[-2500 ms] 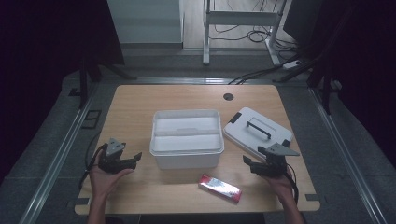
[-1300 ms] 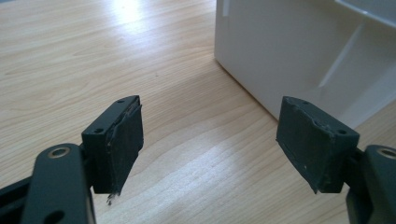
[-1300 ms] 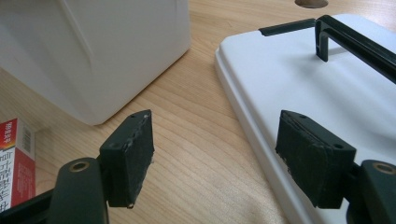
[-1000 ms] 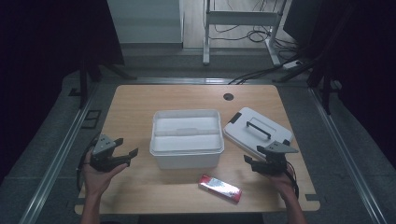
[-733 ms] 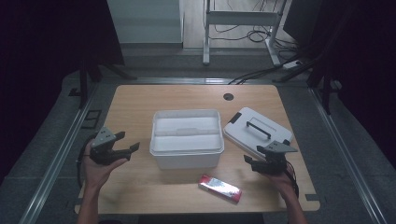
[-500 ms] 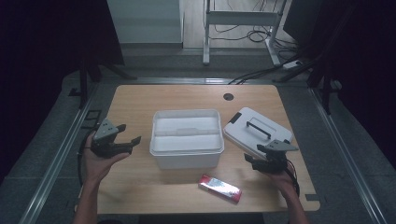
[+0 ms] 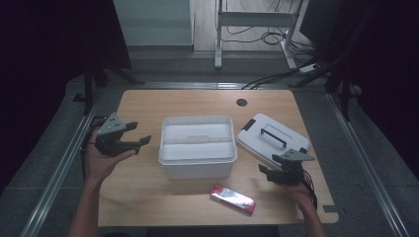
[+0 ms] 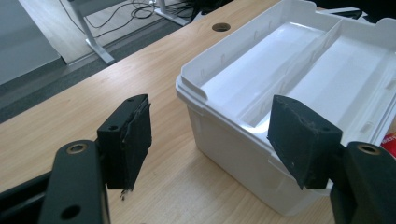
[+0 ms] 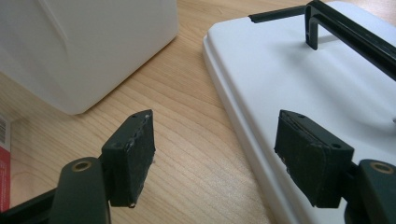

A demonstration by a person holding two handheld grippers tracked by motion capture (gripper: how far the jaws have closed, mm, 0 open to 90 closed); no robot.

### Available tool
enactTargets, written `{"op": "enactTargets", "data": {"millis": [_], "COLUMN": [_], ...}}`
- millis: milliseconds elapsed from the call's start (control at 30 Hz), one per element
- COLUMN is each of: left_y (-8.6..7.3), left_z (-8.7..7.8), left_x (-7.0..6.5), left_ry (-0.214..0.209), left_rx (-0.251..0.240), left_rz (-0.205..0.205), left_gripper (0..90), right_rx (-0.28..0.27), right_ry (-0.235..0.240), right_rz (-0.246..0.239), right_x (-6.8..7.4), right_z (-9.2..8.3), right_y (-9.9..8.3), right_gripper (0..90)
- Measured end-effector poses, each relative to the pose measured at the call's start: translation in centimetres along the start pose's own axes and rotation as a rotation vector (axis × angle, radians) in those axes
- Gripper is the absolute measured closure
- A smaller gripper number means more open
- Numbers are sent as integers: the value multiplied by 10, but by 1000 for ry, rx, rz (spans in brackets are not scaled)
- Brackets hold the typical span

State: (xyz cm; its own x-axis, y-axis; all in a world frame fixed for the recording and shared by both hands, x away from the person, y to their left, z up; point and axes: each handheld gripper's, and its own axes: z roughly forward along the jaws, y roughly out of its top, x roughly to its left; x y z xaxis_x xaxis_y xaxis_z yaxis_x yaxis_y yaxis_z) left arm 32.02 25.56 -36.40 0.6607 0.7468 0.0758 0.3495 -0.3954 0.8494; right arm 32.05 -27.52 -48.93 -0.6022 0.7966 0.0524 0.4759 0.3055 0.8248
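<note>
A white open box (image 7: 197, 165) with an inner tray stands mid-table. Its flat white lid (image 7: 257, 140) with a black handle (image 7: 273, 136) lies to its right. A red packet (image 7: 232, 198) lies in front of the box. My left gripper (image 7: 141, 133) hovers left of the box, open; its jaws have just been closing slightly with nothing between them. In the left gripper view the gripper (image 8: 210, 135) faces the box's corner (image 8: 233, 149). My right gripper (image 7: 264, 173) rests open by the lid's near edge, and in its own view (image 9: 217, 149) the lid (image 9: 289, 70) is at the right.
The wooden table (image 7: 148, 103) has a round cable hole (image 7: 241, 102) at the back. Its front edge is near both forearms. A metal frame and cables sit on the floor beyond the table. The packet's edge (image 9: 3, 158) shows at the far left of the right gripper view.
My left hand has lifted off the table and moved up and away from the front edge, beside the box. The right hand has stayed put.
</note>
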Motion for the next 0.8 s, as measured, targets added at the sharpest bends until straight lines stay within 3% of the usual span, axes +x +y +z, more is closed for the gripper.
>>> {"op": "enactTargets", "data": {"millis": [400, 500, 800], "left_y": [28, 35, 62], "left_z": [13, 18, 21], "left_x": [6, 5, 5], "left_ry": [-43, -80, -124], "left_rx": [24, 22, 56], "left_rz": [80, 93, 159], "left_gripper": [311, 310, 307], "right_rx": [17, 16, 24], "right_ry": [-7, -11, -8], "right_rz": [-5, 2, -1], "right_x": [0, -2, -2], "right_z": [0, -1, 0], "right_y": [-2, -3, -4], "right_gripper": [283, 283, 283]}}
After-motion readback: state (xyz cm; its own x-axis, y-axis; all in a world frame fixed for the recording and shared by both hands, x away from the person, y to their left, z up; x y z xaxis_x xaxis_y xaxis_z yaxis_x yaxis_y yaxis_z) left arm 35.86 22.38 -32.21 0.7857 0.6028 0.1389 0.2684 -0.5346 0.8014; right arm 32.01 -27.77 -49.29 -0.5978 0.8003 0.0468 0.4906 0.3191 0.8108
